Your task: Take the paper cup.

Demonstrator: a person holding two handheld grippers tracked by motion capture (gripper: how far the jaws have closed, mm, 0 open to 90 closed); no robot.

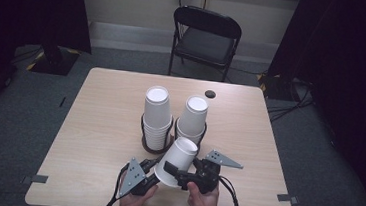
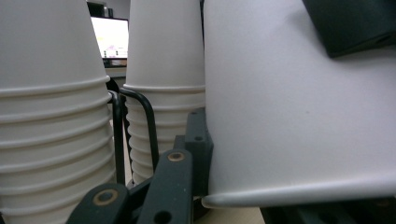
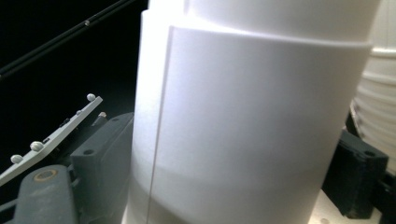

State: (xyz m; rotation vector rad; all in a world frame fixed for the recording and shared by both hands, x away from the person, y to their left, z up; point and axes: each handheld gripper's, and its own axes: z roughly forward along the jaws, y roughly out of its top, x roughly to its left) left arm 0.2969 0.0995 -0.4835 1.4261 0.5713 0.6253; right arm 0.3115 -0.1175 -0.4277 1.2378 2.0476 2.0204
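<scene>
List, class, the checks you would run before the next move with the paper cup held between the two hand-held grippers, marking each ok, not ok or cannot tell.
1. Paper cup off the table, tilted: ok.
2. Left hand-held gripper at the cup's rim end: ok.
3. Right hand-held gripper pressing the cup: cannot tell.
4. Left stack and right stack upright in the black holder: ok.
5. One cup or several nested: cannot tell.
</scene>
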